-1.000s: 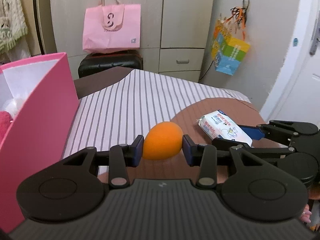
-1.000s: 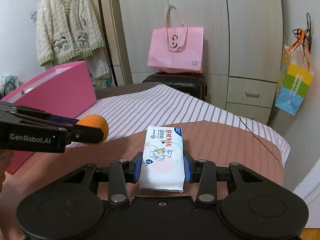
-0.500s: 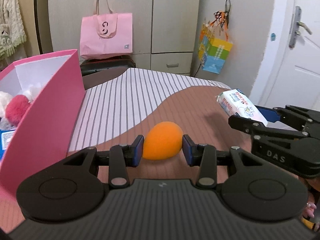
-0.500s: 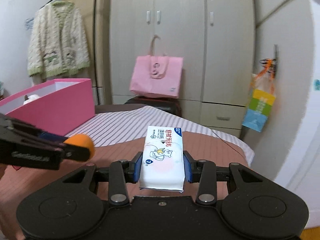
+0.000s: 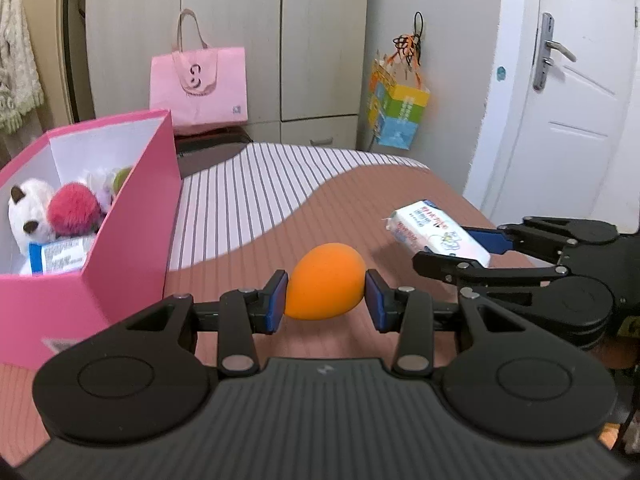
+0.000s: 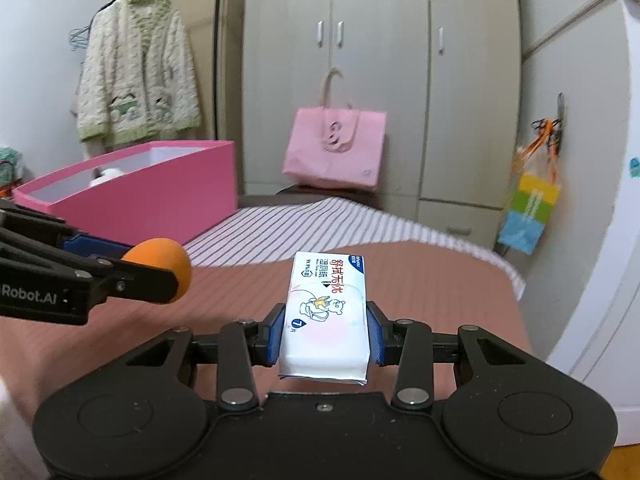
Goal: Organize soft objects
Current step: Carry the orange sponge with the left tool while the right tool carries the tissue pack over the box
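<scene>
Your left gripper (image 5: 326, 294) pinched the orange sponge egg (image 5: 325, 281) between its blue pads, narrow end tilted up to the right, above the brown bedspread (image 5: 352, 208) just right of the pink box (image 5: 132, 216). Only the left wrist view showed inside that box: a white plush toy (image 5: 28, 212), a red pompom (image 5: 74, 210) and a blue-labelled pack (image 5: 60, 256). Your right gripper (image 6: 325, 330) clamped the tissue pack (image 6: 326, 312) near its rear end, long axis running straight ahead along the fingers. Only the right wrist view showed the hanging cardigan (image 6: 136, 76).
</scene>
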